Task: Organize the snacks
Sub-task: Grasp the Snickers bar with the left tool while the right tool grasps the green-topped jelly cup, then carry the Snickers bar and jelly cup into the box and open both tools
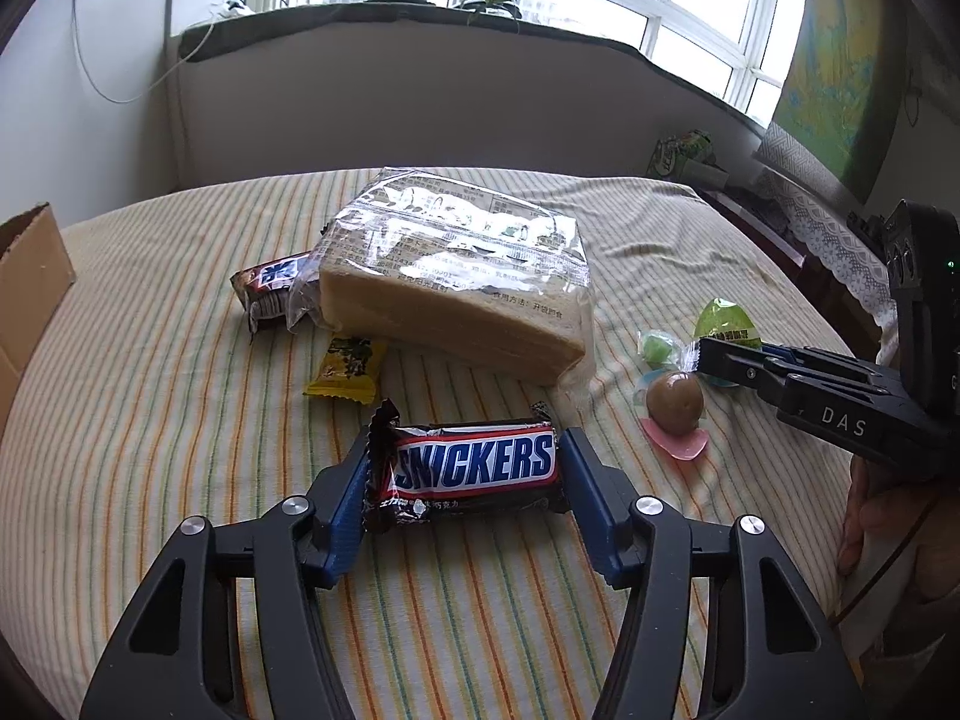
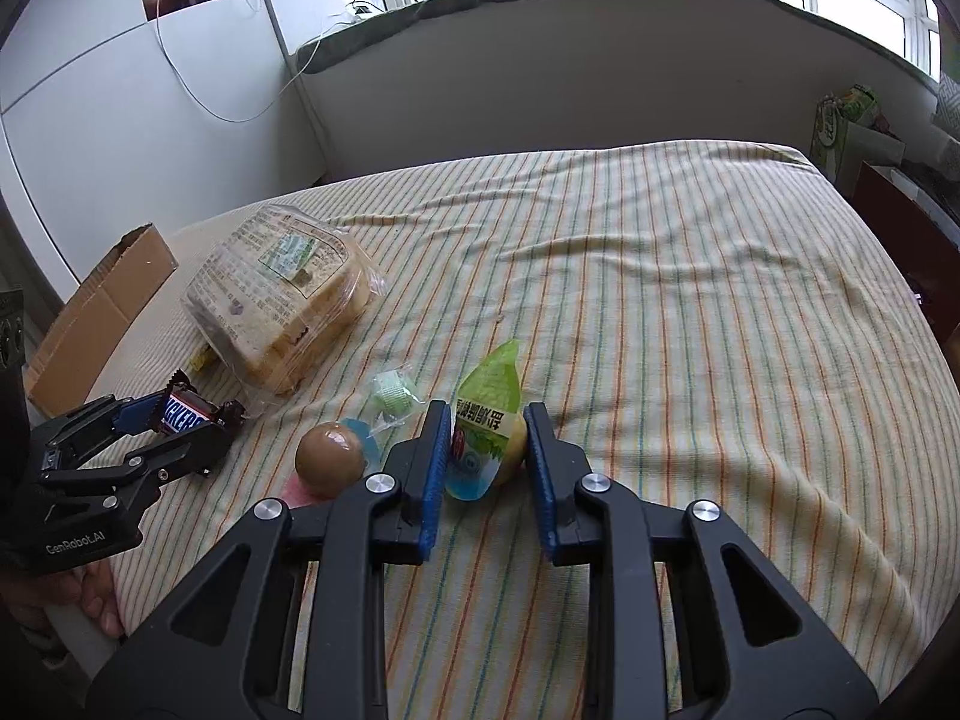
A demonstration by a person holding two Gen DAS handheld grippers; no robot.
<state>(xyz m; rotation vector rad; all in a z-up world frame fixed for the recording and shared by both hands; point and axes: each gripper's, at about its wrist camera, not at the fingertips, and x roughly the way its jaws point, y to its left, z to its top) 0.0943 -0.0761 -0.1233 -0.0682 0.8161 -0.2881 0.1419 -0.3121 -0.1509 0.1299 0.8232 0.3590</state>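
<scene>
Two grips at once. Left gripper (image 1: pixel 462 468) pinches the chocolate bar (image 1: pixel 471 461) by its ends on the striped bedspread (image 1: pixel 180 420): light, crinkly, slippery wrapper. Right gripper (image 2: pixel 487 450) clamps the jelly cup (image 2: pixel 486 432) beside it: soft, squashable, best gripped gently at its sides.

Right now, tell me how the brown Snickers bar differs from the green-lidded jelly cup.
The brown Snickers bar is a flat, opaque, rectangular pack lying lengthwise between the left gripper pads; the green-lidded jelly cup is small, rounded and translucent, tipped with its lid facing the camera. Both sit on the striped cloth, each between blue pads.
</scene>
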